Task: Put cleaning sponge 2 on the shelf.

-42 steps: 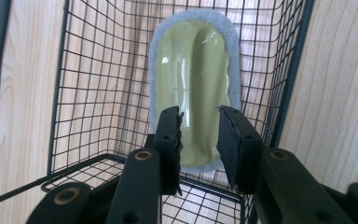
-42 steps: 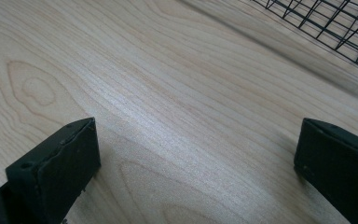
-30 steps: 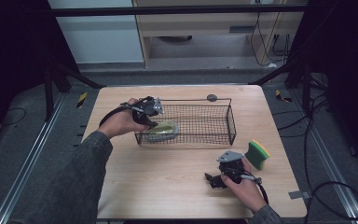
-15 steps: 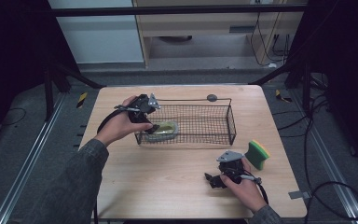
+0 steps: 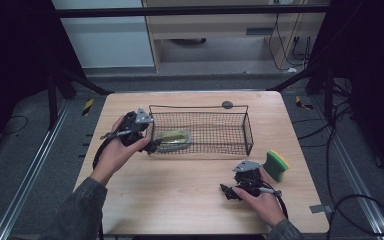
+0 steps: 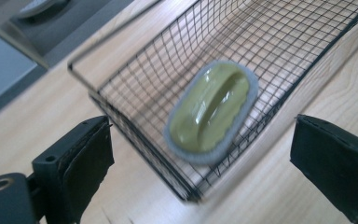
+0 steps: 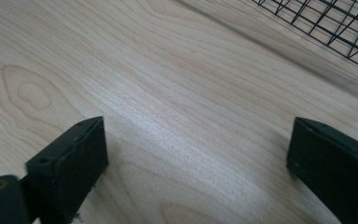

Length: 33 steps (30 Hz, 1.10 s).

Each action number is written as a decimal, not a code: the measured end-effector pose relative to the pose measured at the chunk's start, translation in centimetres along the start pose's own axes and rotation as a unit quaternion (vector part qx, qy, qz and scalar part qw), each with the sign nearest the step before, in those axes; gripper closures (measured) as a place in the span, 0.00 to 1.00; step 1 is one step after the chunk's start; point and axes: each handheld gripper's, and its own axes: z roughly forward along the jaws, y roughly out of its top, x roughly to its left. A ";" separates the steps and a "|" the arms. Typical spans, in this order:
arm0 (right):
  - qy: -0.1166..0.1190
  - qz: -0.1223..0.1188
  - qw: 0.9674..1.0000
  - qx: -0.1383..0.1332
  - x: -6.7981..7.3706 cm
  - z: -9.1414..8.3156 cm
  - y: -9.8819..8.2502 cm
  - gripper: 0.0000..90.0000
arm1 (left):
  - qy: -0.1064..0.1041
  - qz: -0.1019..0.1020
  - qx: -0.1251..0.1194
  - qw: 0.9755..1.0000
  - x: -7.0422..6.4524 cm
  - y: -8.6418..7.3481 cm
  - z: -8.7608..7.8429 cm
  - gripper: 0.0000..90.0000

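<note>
An olive-green oval brush with a grey rim (image 5: 174, 138) (image 6: 209, 109) lies in the left end of a black wire basket (image 5: 220, 132) (image 6: 284, 28). My left gripper (image 5: 152, 142) (image 6: 200, 140) hangs just outside the basket's left end and faces the brush. Its jaws have just been opening and stand wide with nothing between them. At the front right of the table my right gripper (image 5: 225, 192) (image 7: 196, 144) rests low over bare wood. Its jaws have just been closing a little, still wide apart and holding nothing.
A yellow and green sponge (image 5: 275, 165) stands on the wooden table (image 5: 180, 205) to the right of my right gripper. A small dark disc (image 5: 227, 104) lies at the far edge behind the basket. Beyond the table edges the floor carries cables and rails.
My left gripper has let go of the brush, opened, and drawn back to the left out of the basket. The brush stays in the basket. The right hand has kept still.
</note>
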 end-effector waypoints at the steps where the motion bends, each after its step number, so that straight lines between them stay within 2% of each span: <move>1: 0.003 0.003 1.000 0.006 0.1 -0.3 0.2 0.09 | 0.002 -0.003 -0.002 1.000 -0.1 -0.7 0.0 0.05; 5: -0.009 -0.018 1.000 0.013 0.8 -2.5 2.0 0.13 | -0.008 -0.037 0.005 0.999 -1.0 -4.3 0.7 0.06; 8: -0.011 -0.028 0.999 0.027 1.1 -4.4 3.8 0.14 | 0.004 -0.054 0.003 0.999 -1.6 -6.4 1.4 0.06; 11: -0.026 -0.043 0.998 0.038 0.9 -6.6 5.8 0.14 | -0.015 -0.066 0.018 0.998 -2.2 -7.8 2.1 0.06; 15: -0.035 -0.044 0.997 0.047 -0.1 -8.7 7.7 0.14 | 0.009 -0.062 0.026 0.998 -3.4 -9.4 2.6 0.06; 17: -0.044 -0.042 0.997 0.055 -0.8 -9.6 8.5 0.15 | 0.006 -0.063 0.029 0.998 -3.8 -9.8 2.9 0.06; 19: -0.052 -0.035 0.996 0.066 -1.8 -10.5 9.2 0.17 | -0.005 -0.068 0.026 0.997 -4.0 -10.0 3.1 0.06; 25: -0.075 -0.003 0.992 0.101 -4.9 -12.5 10.6 0.25 | -0.015 -0.075 0.033 0.996 -3.9 -10.6 3.8 0.06; 29: -0.085 0.015 0.988 0.125 -6.8 -13.4 10.6 0.28 | -0.023 -0.083 0.041 0.995 -3.6 -11.1 4.3 0.06; 30: -0.084 0.025 0.987 0.131 -7.3 -13.6 10.4 0.28 | -0.026 -0.083 0.044 0.995 -3.6 -11.2 4.4 0.06; 33: -0.083 0.037 0.986 0.142 -8.0 -14.0 9.9 0.27 | -0.030 -0.088 0.050 0.994 -3.6 -11.4 4.6 0.06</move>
